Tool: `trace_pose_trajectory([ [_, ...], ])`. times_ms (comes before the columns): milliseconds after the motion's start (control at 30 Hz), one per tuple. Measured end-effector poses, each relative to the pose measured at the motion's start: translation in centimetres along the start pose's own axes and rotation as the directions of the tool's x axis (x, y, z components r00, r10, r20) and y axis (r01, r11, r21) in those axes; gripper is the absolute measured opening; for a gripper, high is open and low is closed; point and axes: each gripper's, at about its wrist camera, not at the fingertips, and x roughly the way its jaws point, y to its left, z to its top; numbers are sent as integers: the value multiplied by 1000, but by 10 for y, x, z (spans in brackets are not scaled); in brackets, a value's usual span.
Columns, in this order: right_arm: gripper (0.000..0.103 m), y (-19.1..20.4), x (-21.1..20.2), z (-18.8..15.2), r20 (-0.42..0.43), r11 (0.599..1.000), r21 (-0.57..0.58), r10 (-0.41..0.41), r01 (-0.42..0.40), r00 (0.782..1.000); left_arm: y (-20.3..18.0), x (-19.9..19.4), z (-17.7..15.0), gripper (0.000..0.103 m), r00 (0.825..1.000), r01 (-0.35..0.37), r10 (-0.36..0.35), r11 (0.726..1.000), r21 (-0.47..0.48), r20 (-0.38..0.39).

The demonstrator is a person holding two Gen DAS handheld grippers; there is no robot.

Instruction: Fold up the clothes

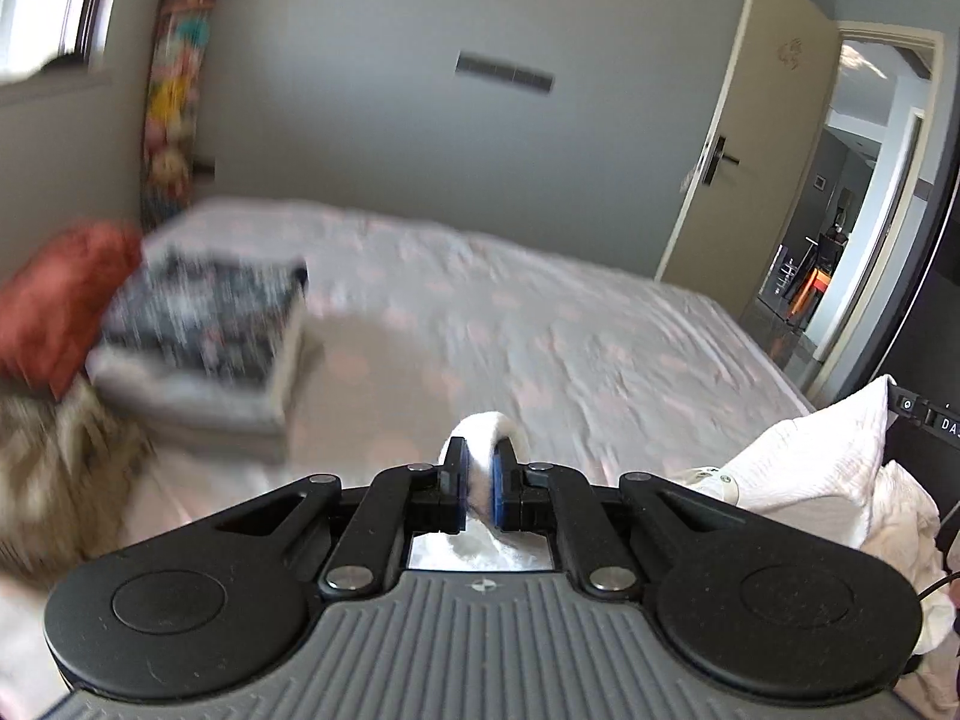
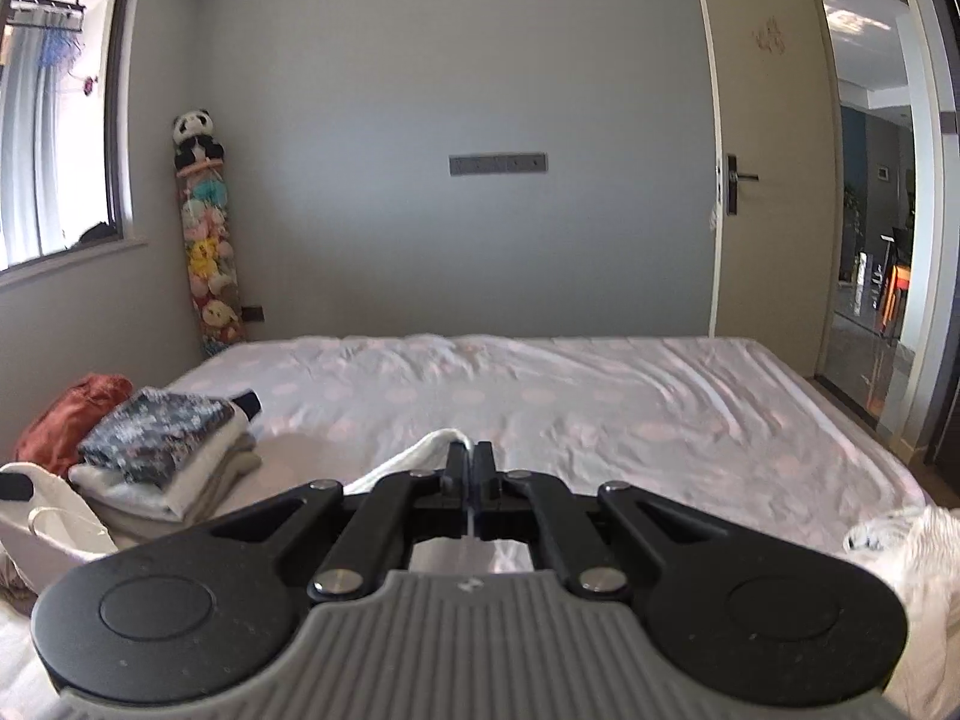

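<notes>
Left gripper: clenched on a thick bunch of the white garment, which bulges up between the blue pads and drops below the fingers towards the bed.

Right gripper: jaws drawn almost together. A thin white edge of the same cloth runs down between them, and a fold of it rises just left of the fingertips. Judged to be grasping that edge; the layer is too thin to be fully certain.

Position of the task item: the white garment hangs from both grippers, above the near part of the bed and close to the cameras. More white cloth lies at the right of the left wrist view, just beside the right gripper's body; whether this is the held garment or a separate piece cannot be told.

Governing relation: the open bed surface lies ahead of and below both grippers, and the garment's held edge appears to run across from one gripper to the other. Neither gripper is plainly nearer the bed. The coming move, in my judgement, is to lay the garment forward and flat.

Also noted: a stack of folded clothes at near left on the bed, a rust-red garment behind it. The left wrist view is motion-blurred on that side.
</notes>
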Motion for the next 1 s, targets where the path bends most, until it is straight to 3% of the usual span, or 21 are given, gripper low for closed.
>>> trace_pose_trajectory([
  [167, 2, -10, 36, -45, -136, 996, -15, -94, 92, 986, 36, 66, -41, 6, 992, 35, -51, 990, -134, -119],
  [333, 2, -34, 64, -68, -210, 982, -24, -186, 186, 960, 28, 88, -46, 8, 984, 97, -113, 988, -117, -139],
  [533, 2, -67, 87, -83, -259, 952, -26, -301, 305, 918, 5, 96, -53, 31, 974, 159, -165, 986, -52, -152],
  [600, 2, -81, 98, -94, -290, 937, -7, -337, 350, 896, 8, 100, -57, 42, 974, 152, -157, 988, -39, -161],
  [767, 2, -105, 120, -126, -358, 902, 77, -372, 424, 856, 24, 109, -63, 42, 981, 59, -66, 997, -40, -180],
  [900, 2, -106, 140, -150, -380, 893, 146, -346, 425, 858, 20, 122, -68, 42, 978, 16, -13, 1000, 11, -210],
  [1000, 2, -101, 151, -161, -376, 908, 134, -324, 397, 868, 16, 133, -71, 42, 973, -13, 25, 998, 55, -231],
])
